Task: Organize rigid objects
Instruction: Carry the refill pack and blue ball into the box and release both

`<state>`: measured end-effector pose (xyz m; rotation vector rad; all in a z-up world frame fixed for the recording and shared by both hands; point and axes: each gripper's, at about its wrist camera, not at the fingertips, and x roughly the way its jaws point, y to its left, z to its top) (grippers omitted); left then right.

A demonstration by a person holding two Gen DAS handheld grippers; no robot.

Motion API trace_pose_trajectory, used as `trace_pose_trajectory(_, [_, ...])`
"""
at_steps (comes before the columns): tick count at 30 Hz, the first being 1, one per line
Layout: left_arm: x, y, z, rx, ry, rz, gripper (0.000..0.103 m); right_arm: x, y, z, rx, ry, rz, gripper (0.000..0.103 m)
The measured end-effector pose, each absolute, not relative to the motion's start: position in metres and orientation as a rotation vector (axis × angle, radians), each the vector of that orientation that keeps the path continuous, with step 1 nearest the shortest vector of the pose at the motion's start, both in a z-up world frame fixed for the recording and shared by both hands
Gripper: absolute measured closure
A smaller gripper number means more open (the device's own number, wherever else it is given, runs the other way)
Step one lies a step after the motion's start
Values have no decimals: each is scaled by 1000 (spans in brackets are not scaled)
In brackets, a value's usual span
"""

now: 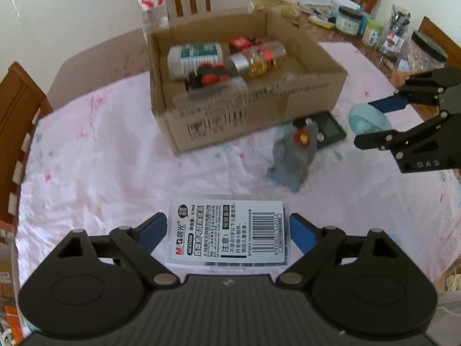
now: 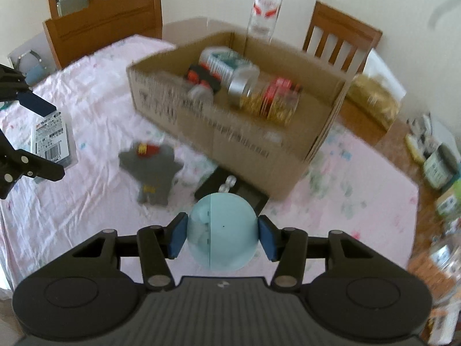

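At lower centre of each wrist view a load is clamped: the flat plastic case (image 1: 229,232) by the left tongs (image 1: 229,230) across its stiff, slippery edges; the light, smooth blue capsule (image 2: 222,230) by the right tongs (image 2: 222,235) at its widest girth; the cardboard box (image 1: 247,115) is seen above.

the box (image 1: 247,106) is open on top; toy (image 1: 294,155) and scale (image 1: 328,128) crowd its near side, cloth (image 1: 100,158) elsewhere bare.

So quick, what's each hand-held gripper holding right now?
Left hand-held gripper: closed on the flat labelled plastic case.
Right hand-held gripper: closed on the light blue ball.
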<state>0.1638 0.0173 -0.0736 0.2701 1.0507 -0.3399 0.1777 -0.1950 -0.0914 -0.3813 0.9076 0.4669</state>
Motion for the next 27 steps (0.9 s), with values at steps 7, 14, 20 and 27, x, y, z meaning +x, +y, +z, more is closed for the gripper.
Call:
trace_pose_trajectory(7, [191,18,-45,254,982,-358,13,211,-196,-56,-357,814,452,45])
trace_pose_trajectory(14, [231,13,-29,242,925,-359,13,264,-189,-64,-322,817,424,45])
trace_pose_trajectory(20, [264,5,-28,247,907,-362,13,297,-188,-90,-310,866,385,45])
trace_pose_trajectory(27, [303,-10,-33,257,904,-373,13,307,-187,-96,-290,828,320,12])
